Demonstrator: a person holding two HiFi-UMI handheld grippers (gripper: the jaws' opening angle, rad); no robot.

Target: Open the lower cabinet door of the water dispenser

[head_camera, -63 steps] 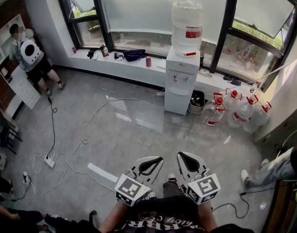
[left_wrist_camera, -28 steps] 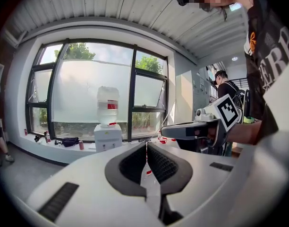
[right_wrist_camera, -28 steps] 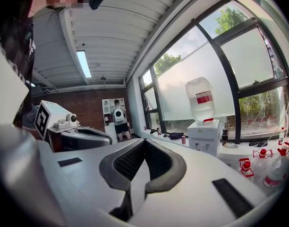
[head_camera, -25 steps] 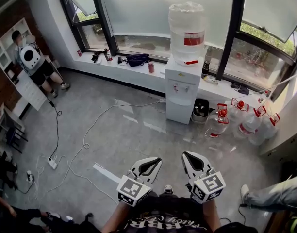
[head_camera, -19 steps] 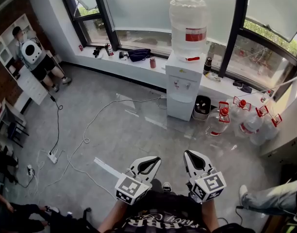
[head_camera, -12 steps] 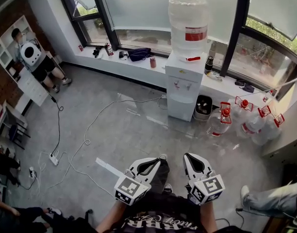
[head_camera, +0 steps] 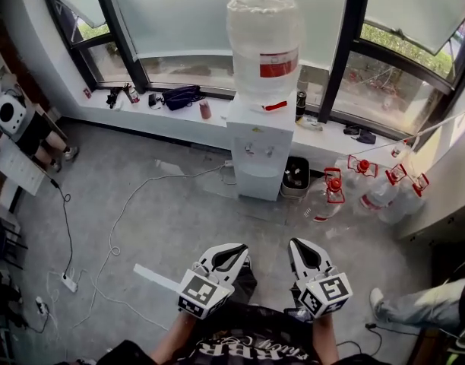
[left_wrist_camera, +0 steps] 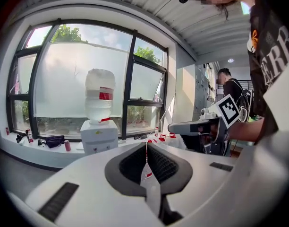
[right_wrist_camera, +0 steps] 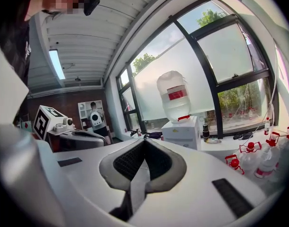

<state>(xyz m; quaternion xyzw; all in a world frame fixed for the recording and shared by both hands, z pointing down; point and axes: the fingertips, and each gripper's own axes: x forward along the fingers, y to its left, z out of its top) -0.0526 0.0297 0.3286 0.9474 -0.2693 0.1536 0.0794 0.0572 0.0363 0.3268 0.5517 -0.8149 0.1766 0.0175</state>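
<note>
The white water dispenser point(head_camera: 258, 152) stands against the window sill with a large clear bottle point(head_camera: 263, 42) on top. Its lower cabinet door point(head_camera: 256, 179) is closed. Both grippers are held low in front of me, well short of the dispenser, over grey floor. My left gripper point(head_camera: 234, 250) is shut with nothing in it. My right gripper point(head_camera: 300, 247) is also shut and holds nothing. The dispenser point(left_wrist_camera: 99, 137) shows beyond the left gripper point(left_wrist_camera: 146, 146) in its own view. From the right gripper point(right_wrist_camera: 143, 144), the dispenser point(right_wrist_camera: 182, 132) lies ahead, slightly right.
Several red-capped water jugs point(head_camera: 369, 187) stand on the floor right of the dispenser, beside a black bin point(head_camera: 295, 174). White cables point(head_camera: 120, 217) and a power strip point(head_camera: 68, 281) lie at left. A bag point(head_camera: 181, 96) sits on the sill. A person point(head_camera: 23, 124) stands far left.
I have walked closer to the dispenser, which now looks larger and sits further left in the head view. Both grippers came forward with me and stayed shut.
</note>
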